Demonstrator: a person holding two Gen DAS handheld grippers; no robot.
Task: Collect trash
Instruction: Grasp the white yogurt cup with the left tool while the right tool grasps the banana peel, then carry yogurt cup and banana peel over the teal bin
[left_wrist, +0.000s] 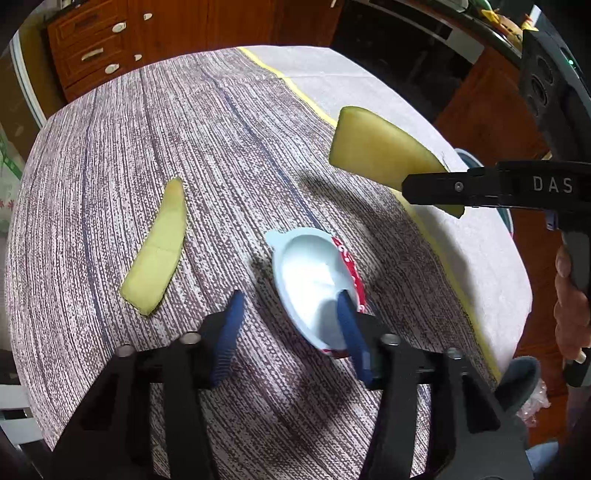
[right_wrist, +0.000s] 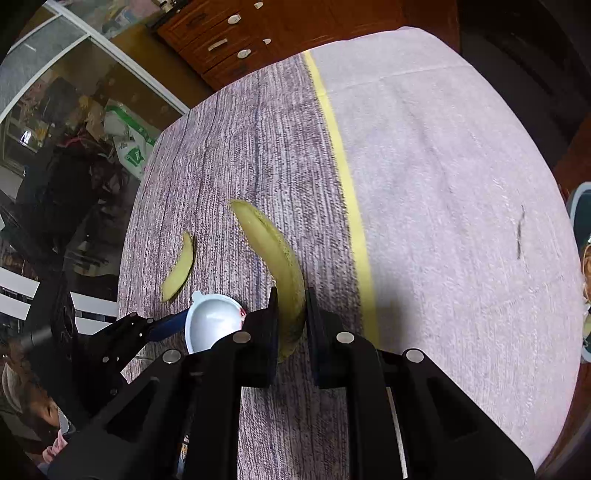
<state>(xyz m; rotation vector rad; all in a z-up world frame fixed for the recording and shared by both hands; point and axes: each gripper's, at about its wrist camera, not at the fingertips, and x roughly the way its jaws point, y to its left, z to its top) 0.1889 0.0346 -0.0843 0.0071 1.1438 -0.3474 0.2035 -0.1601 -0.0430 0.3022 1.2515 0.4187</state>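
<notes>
the right gripper (right_wrist: 291, 306) is clamped on a large melon rind (right_wrist: 275, 258), which juts forward past its fingertips and hangs above the tablecloth (right_wrist: 443, 184); the left gripper (left_wrist: 290, 314) is spread wide, its right finger (left_wrist: 349, 325) dipping inside an empty white yogurt cup (left_wrist: 314, 280) lying on its side, its left finger beside the cup. a smaller melon rind (left_wrist: 159, 254) lies flat on the cloth, ahead and left of the left fingers.

The right gripper (right_wrist: 291, 306) covers the held melon rind's (right_wrist: 273, 254) near end (its cut edge unseen).
</notes>
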